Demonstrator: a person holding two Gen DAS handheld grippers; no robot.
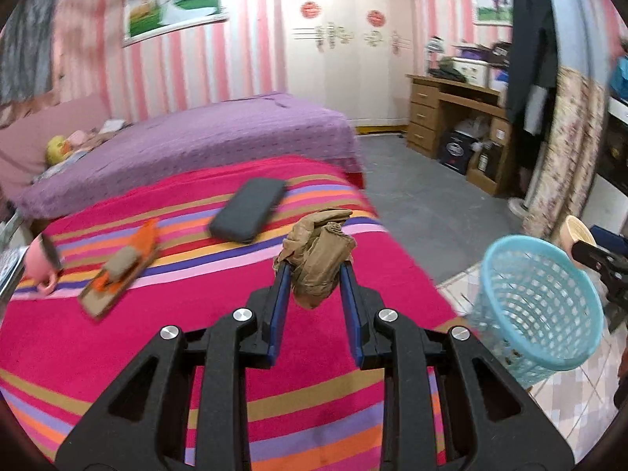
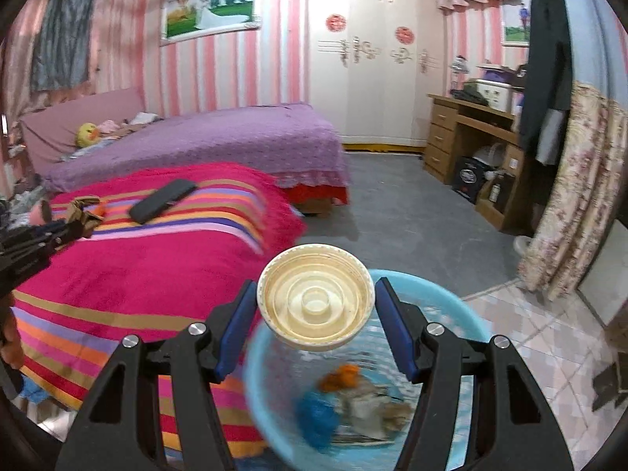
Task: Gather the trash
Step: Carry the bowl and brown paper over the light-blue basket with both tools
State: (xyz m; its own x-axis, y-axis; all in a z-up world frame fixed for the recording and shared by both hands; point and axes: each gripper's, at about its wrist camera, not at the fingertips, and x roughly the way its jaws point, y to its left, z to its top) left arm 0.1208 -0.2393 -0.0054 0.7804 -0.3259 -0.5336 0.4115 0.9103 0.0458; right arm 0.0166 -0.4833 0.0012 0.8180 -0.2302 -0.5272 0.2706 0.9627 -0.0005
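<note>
Turquoise basket [image 2: 451,314] sits on the floor beside the striped bed [image 1: 117,337], directly below the right gripper [image 2: 316,300], whose fingers pinch a cream lid [image 2: 316,298], seemingly over the opening. Left gripper [image 1: 316,271], well to the basket's left above the bed, pinches crumpled brown paper [image 1: 318,255].

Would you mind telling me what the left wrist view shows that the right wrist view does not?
Only the left wrist view shows the orange-and-brown scrap lying on the striped blanket and the outside of the blue basket. Only the right wrist view shows the trash inside the basket and the cream lid face-on in the right tool. Both show the crumpled brown paper in the left tool, the dark case and the purple bed.
</note>
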